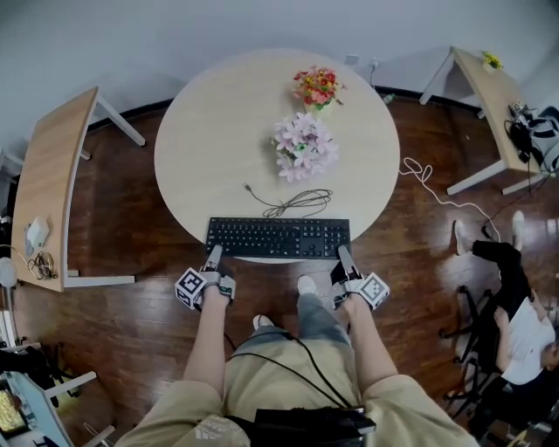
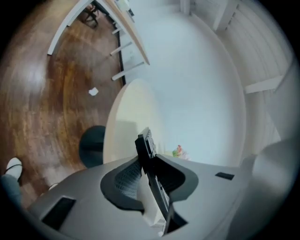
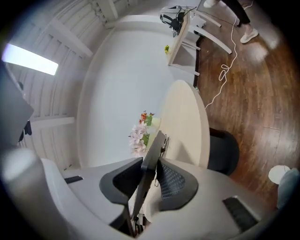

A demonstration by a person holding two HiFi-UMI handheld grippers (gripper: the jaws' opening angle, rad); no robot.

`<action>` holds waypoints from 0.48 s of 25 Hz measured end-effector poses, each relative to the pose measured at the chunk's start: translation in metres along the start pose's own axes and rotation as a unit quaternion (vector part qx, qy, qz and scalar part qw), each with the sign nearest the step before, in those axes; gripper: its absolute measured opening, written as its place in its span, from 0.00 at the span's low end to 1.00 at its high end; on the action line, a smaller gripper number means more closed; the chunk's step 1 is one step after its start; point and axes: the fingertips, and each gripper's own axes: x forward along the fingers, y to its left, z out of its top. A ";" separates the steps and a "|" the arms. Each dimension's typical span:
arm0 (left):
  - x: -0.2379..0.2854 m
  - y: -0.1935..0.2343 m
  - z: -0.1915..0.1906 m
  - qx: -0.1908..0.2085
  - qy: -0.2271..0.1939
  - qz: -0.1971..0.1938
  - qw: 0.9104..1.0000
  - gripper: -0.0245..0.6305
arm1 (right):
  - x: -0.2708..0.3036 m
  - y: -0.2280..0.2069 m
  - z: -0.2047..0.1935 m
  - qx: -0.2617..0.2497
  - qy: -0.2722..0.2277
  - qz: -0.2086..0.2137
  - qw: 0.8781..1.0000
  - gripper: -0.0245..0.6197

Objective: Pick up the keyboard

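Head view puts the keyboard (image 1: 278,237) at the near edge of the round table (image 1: 218,113), with the left gripper (image 1: 213,257) clamped on its left end and the right gripper (image 1: 344,256) on its right. A good lift likely means raising both ends together and level, minding the cable (image 1: 293,202). Only the gripper views show the pads pinching its thin edge.

A round pale table (image 1: 218,131) stands on a dark glossy wooden floor (image 1: 419,253) before a white wall (image 1: 175,26). A wood-topped left side table (image 1: 52,175) and right side table (image 1: 491,96) flank it; a strip light (image 3: 30,60) glows overhead
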 end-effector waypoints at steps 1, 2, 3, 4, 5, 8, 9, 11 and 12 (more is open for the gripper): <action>-0.003 -0.016 0.004 0.003 -0.007 -0.023 1.000 0.16 | 0.003 0.016 0.002 0.020 -0.010 0.021 1.000 0.22; -0.006 -0.032 0.008 0.009 -0.012 -0.046 0.999 0.16 | 0.006 0.030 0.005 0.026 -0.016 0.040 0.999 0.22; -0.008 -0.049 0.012 0.015 -0.016 -0.069 0.997 0.15 | 0.009 0.043 0.010 0.022 -0.020 0.058 0.998 0.22; -0.011 -0.067 0.018 0.019 -0.019 -0.090 0.996 0.15 | 0.012 0.058 0.015 0.016 -0.022 0.075 0.997 0.22; -0.014 -0.086 0.023 0.024 -0.022 -0.111 0.993 0.15 | 0.015 0.074 0.021 0.012 -0.024 0.092 0.995 0.22; -0.024 -0.149 0.041 0.051 -0.034 -0.176 0.983 0.15 | 0.027 0.129 0.039 0.007 -0.028 0.133 0.991 0.21; -0.028 -0.170 0.047 0.058 -0.038 -0.194 0.979 0.15 | 0.031 0.150 0.045 0.002 -0.024 0.137 0.990 0.21; -0.040 -0.208 0.059 0.066 -0.047 -0.226 0.971 0.15 | 0.035 0.192 0.055 -0.023 -0.012 0.146 0.989 0.22; -0.047 -0.225 0.064 0.068 -0.051 -0.243 0.966 0.15 | 0.037 0.214 0.060 -0.035 -0.009 0.158 0.987 0.22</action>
